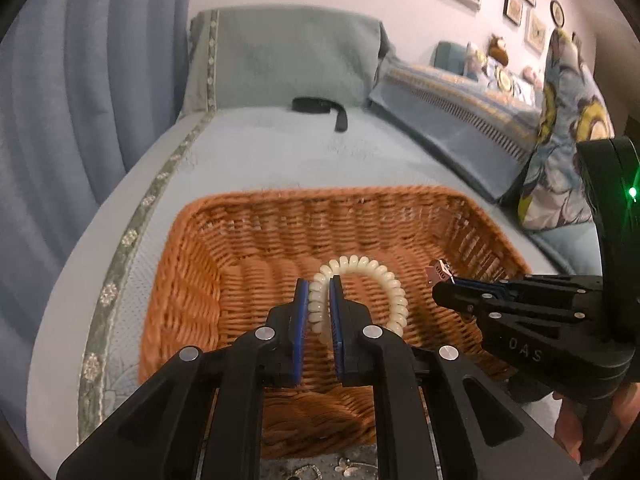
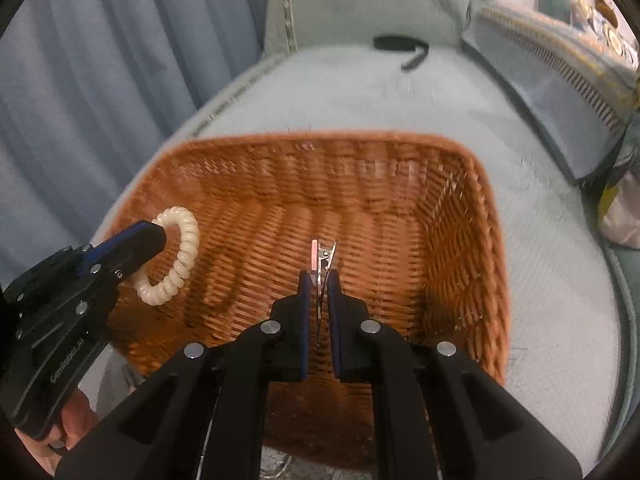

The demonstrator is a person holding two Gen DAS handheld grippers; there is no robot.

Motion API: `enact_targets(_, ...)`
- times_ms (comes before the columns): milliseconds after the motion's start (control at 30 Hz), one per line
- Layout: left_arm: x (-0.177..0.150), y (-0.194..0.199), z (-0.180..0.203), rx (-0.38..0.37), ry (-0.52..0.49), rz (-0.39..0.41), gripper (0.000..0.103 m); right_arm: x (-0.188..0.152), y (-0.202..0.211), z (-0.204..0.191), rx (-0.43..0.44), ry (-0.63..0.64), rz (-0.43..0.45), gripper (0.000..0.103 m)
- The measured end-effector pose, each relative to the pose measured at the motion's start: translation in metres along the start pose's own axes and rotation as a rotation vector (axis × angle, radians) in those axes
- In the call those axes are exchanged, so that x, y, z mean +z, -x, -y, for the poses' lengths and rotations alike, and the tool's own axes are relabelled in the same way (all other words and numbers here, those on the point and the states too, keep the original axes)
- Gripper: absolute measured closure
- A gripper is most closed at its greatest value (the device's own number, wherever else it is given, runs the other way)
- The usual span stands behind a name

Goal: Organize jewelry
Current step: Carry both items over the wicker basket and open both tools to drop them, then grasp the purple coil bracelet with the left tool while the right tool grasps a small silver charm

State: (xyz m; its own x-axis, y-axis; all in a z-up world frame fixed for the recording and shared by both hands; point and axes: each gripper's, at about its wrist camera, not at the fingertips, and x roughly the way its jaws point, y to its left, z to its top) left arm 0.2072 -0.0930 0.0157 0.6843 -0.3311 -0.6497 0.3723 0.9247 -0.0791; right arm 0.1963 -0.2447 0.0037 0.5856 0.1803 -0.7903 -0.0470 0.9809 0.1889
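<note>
I have the left gripper [image 1: 319,300] over the wicker basket [image 1: 248,240], its jaws closed tight on a cream spiral hair tie [image 1: 384,280]. One side of the loop is pinched between the blue pads, and the rest arcs free above the basket's floor, nearer the basket's left wall as the right wrist camera shows it [image 2: 176,256].

My right gripper [image 2: 319,280] hangs over the middle of the same basket [image 2: 460,240], jaws clamped narrow on a small metal hair clip [image 2: 322,260] with a pink strip along one side. The clip stands up out of the pads, its toothed end pointing toward the basket's far wall. From the left wrist camera the clip [image 1: 440,271] shows only as a small pinkish tip at the end of that gripper [image 1: 450,286].

The basket sits on a pale blue sofa seat [image 1: 280,152]. Beyond the basket's far rim, near the back cushion, lies a black strap [image 1: 320,106]. A patterned pillow [image 1: 568,128] leans to the basket's right.
</note>
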Motion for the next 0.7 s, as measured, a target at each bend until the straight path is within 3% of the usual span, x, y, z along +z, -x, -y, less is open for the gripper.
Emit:
enact_targets(133, -0.006, -0.002, 0.000, -0.012, -0.007, -0.014, 0.092, -0.004, 0.000, 0.003, 0.001, -0.010, -0.010, 0.096)
enact_targets(233, -0.008, 0.010, -0.001, -0.032, 0.005, 0.004, 0.072, -0.008, 0.011, 0.004, 0.031, -0.029, -0.003, 0.095)
enact_targets(367, -0.012, 0.039, -0.003, -0.084, 0.016, 0.048, 0.068, -0.015, 0.037, 0.005, 0.047, -0.025, 0.039, 0.086)
enact_targets(433, -0.017, 0.061, -0.006, -0.119, 0.034, 0.080, 0.061, -0.018, 0.047, 0.004, 0.039, -0.023, 0.057, 0.077)
enact_targets(567, -0.031, 0.099, -0.008, -0.127, 0.040, 0.115, 0.060, -0.029, 0.069, 0.001, 0.060, -0.015, 0.079, 0.076)
enact_targets(700, -0.055, 0.126, -0.013, -0.130, 0.055, 0.124, 0.060, -0.062, 0.099, -0.008, 0.127, 0.003, 0.116, 0.076)
